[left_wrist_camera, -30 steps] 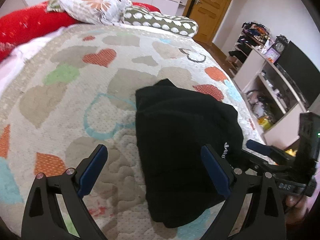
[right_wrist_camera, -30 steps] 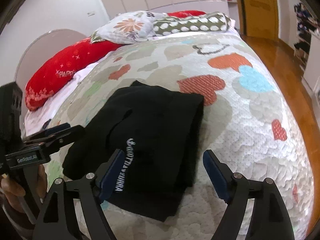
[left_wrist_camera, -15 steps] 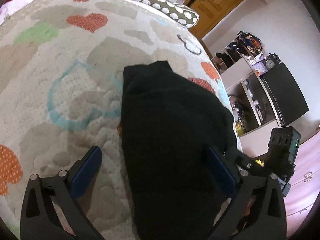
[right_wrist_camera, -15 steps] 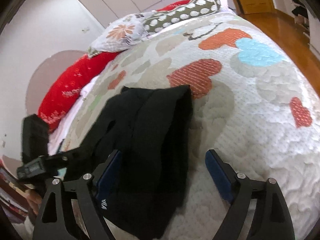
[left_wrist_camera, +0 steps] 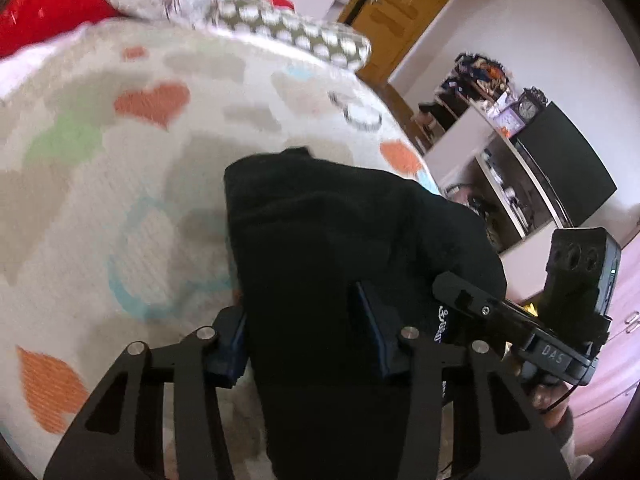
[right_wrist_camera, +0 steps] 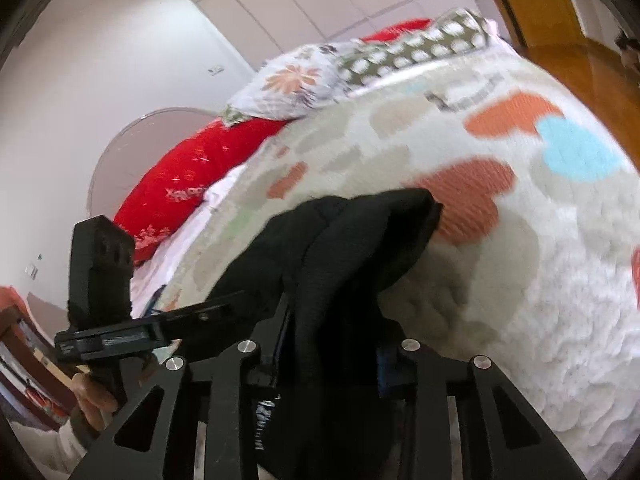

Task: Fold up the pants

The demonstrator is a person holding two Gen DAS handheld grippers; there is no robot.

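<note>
Pants: the black pants [left_wrist_camera: 344,248] lie folded on the bed [left_wrist_camera: 120,184], and their near edge runs in between my two pairs of jaws.
Left gripper: my left gripper [left_wrist_camera: 308,336] has its jaws closing, with the near left part of the pants between them. The blue pads [left_wrist_camera: 372,328] look to touch the cloth on both sides, one at the left border of the pants and one sunk into the fabric.
Right gripper: my right gripper [right_wrist_camera: 332,356] has its jaws closing too. A raised ridge of the black cloth [right_wrist_camera: 344,264] stands between them, and the pads seem to press it from both sides.
White print: small white letters [left_wrist_camera: 439,322] on the pants sit just right of my left jaws; in the right wrist view similar letters [right_wrist_camera: 262,424] hang under my right jaws.
Far end of pants: it lies beyond both jaws, bunched, resting on the bed cover with hearts.
Pillows: a floral pillow [right_wrist_camera: 292,84], a dotted one [right_wrist_camera: 416,52] and a red one [right_wrist_camera: 188,184] lie far beyond the jaws, at the head of the bed.
Shelf: an open shelf unit [left_wrist_camera: 504,184] stands to the right of my left jaws, off the bed; small items are in its compartments, but I cannot tell what they are.
Hands: a hand [right_wrist_camera: 96,396] holds the left gripper's handle, seen left of my right jaws.
</note>
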